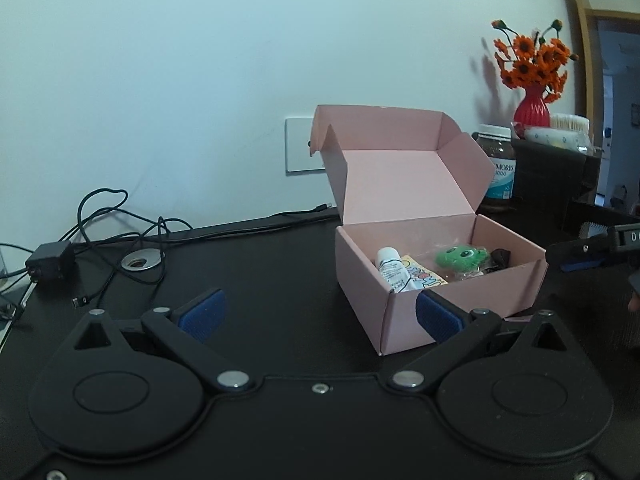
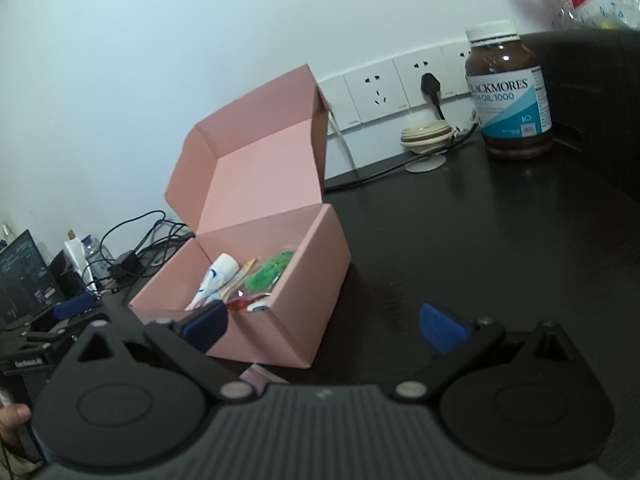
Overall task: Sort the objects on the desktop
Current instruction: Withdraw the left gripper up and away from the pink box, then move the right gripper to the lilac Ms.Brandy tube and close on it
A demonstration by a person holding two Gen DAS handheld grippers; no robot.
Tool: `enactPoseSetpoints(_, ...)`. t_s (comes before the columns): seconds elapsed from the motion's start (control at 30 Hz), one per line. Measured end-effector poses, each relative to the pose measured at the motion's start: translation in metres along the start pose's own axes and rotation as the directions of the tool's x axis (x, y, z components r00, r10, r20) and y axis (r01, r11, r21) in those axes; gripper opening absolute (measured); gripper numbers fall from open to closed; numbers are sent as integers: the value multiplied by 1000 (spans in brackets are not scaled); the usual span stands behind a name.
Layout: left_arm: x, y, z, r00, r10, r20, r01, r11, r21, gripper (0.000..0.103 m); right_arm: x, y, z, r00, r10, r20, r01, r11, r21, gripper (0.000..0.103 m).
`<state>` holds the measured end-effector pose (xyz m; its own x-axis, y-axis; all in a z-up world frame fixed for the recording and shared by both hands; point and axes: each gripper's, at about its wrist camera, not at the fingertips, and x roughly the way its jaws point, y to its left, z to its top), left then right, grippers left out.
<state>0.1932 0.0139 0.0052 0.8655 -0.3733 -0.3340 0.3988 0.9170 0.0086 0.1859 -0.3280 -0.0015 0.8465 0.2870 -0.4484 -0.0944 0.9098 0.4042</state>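
Nearest my cameras, the left gripper [image 1: 320, 314] stands with its jaws spread fully wide and nothing between the blue pads [image 1: 202, 312], and the right gripper [image 2: 324, 326] is likewise wide open and empty, its left pad just in front of the box's near wall. I find the black desk [image 1: 260, 272] carrying the pink cardboard box [image 1: 440, 292], lid upright, ahead and right of the left gripper. Inside it I see a white tube [image 1: 390, 270] at the left, a yellow packet [image 1: 424, 278] beside it, and a green plush toy [image 1: 460, 258] in clear wrap; a brown supplement bottle [image 2: 510, 92] stands well apart near the wall sockets [image 2: 396, 88].
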Motion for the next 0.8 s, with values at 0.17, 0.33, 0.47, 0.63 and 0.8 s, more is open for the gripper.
enactPoseSetpoints(0.17,0,-6,0,1000,14,2,-14,1000,21,103,1,-3,2,997,-51,-51,54,997,48,102)
enactPoseSetpoints(0.33,0,-4,0,1000,26,-4,-26,1000,10,103,-3,7,-7,988,-109,-110,113,993,28,102)
enactPoseSetpoints(0.47,1,-2,-1,999,30,-12,-30,1000,-4,103,-11,20,-18,983,-132,-125,133,991,1,102)
enactPoseSetpoints(0.63,0,-3,-1,999,33,-7,-33,999,1,103,-16,35,-25,983,-144,-114,140,989,-37,102)
enactPoseSetpoints(0.8,0,-2,-1,999,35,-11,-35,999,-3,103,-19,49,-28,981,-155,-118,148,987,-65,102)
